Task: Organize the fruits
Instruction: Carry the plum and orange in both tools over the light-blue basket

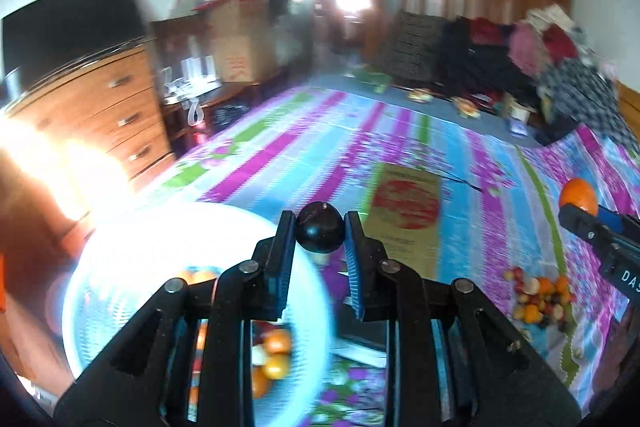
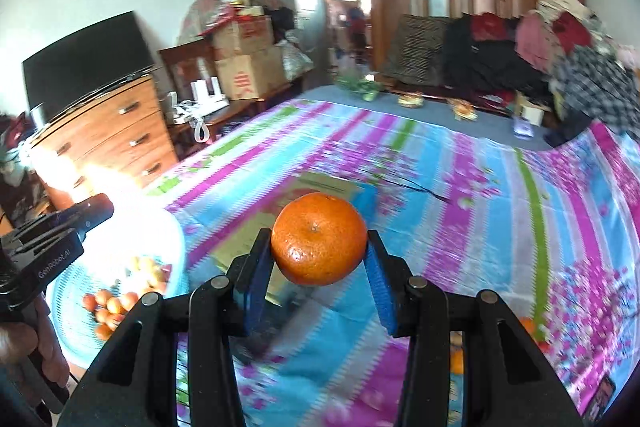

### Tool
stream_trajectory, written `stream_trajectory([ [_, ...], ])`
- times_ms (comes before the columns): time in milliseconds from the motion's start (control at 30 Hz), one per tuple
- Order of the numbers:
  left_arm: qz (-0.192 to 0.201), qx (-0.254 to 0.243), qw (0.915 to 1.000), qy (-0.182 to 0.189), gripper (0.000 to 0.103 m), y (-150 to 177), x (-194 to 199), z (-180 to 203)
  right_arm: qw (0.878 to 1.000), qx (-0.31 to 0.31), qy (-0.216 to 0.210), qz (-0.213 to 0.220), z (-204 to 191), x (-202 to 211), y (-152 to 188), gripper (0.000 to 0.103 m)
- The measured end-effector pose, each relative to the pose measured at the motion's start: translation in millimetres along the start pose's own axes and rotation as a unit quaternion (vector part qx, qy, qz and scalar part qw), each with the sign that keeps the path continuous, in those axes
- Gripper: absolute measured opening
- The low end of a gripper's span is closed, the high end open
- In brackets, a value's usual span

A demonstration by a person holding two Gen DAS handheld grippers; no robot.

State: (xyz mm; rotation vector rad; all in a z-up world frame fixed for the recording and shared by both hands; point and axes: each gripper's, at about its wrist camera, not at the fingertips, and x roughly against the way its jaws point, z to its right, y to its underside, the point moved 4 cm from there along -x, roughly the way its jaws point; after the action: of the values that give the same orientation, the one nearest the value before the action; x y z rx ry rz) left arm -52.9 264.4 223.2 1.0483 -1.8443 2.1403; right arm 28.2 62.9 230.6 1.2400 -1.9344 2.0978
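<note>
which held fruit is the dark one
The plum in the left gripper: small, round, almost black. The right gripper holds a larger bright orange.

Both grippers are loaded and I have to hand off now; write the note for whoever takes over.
Left gripper: shut on a dark fruit, held above the bed.
Right gripper: shut on an orange, also in the air.
Basket: pale blue, at the left on the bedspread, already holding oranges and other fruit.
Loose pile: mixed fruit on the bedspread at the right.
Done: part of the fruit is in the basket.
Left: probably drop both held fruits where they belong, then clear the pile.
</note>
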Motion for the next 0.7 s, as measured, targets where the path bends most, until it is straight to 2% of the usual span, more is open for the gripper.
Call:
stream_trajectory([
  [200, -0.002, 0.041, 0.9978, -0.052, 0.025, 6, 3, -61, 0.998, 0.035, -0.055, -0.016, -77, -21, -16, 0.049],
  [333, -0.013, 0.073, 0.9946, -0.073, 0.025, 15, 3, -99, 0.994, 0.062, -0.087, -0.033, -128, -36, -19, 0.049],
  [467, -0.023, 0.095, 0.9917, -0.083, 0.025, 22, 3, -122, 0.989, 0.079, -0.111, -0.051, -169, -50, -18, 0.049],
  [700, -0.045, 0.112, 0.9891, -0.085, 0.025, 36, 0, -146, 0.982, 0.089, -0.137, -0.098, -206, -82, -10, 0.049],
])
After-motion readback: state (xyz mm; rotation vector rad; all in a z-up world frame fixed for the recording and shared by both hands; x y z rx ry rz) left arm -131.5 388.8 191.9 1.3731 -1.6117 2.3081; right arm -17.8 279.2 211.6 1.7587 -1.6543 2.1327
